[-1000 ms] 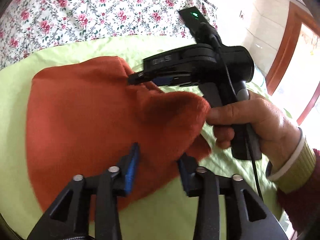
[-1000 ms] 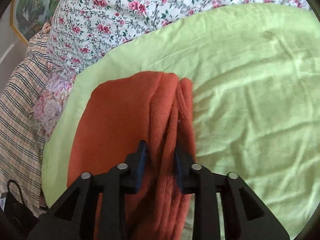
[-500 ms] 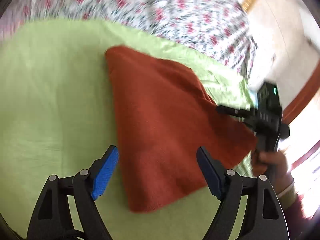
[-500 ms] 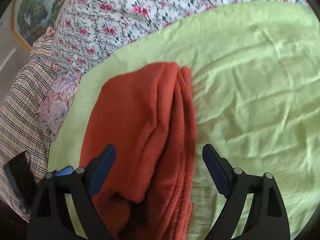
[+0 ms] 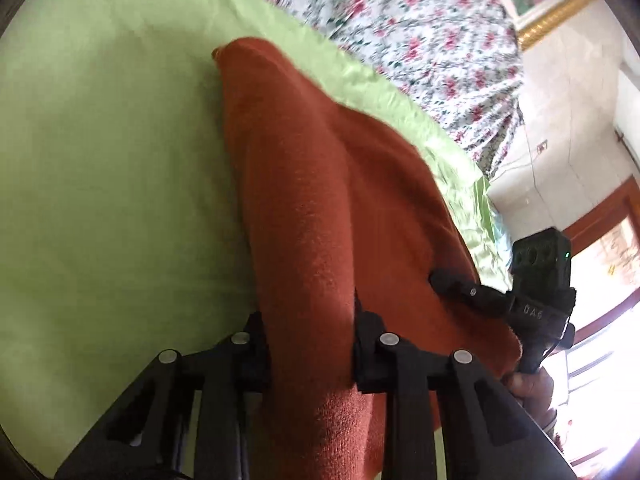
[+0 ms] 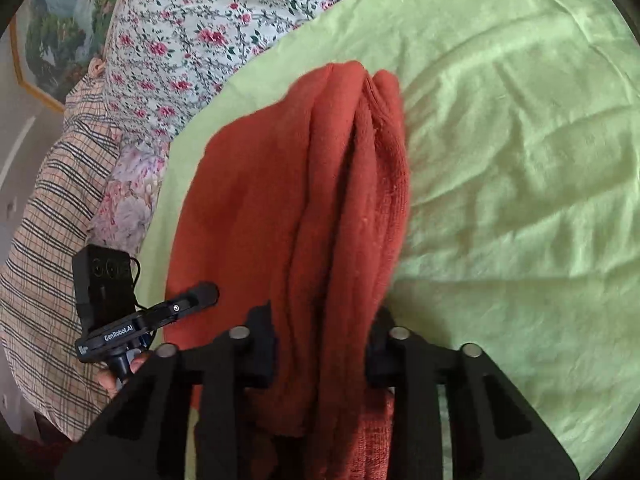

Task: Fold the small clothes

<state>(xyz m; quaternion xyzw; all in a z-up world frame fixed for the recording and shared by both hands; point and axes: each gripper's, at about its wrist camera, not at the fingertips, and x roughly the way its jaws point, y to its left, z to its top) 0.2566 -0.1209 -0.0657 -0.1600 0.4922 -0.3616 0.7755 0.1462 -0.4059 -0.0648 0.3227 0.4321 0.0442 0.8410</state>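
Left hand-held gripper (image 5: pixel 310 354) and right hand-held gripper (image 6: pixel 322 350) are closing on the sweater (image 5: pixel 320 200), spread on a green sheet (image 6: pixel 520 160) over a floral bed (image 6: pixel 192 40).

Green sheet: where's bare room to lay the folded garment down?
Bare green sheet right of the rust-red knit garment, out to its far edge. Another bare patch on its other side. Crowded: near edge, where left gripper and right gripper are closing on the garment.

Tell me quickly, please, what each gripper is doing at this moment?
Left gripper: jaws closing on a fold of the orange garment.
Right gripper: jaws closing on the same garment's bunched folds.
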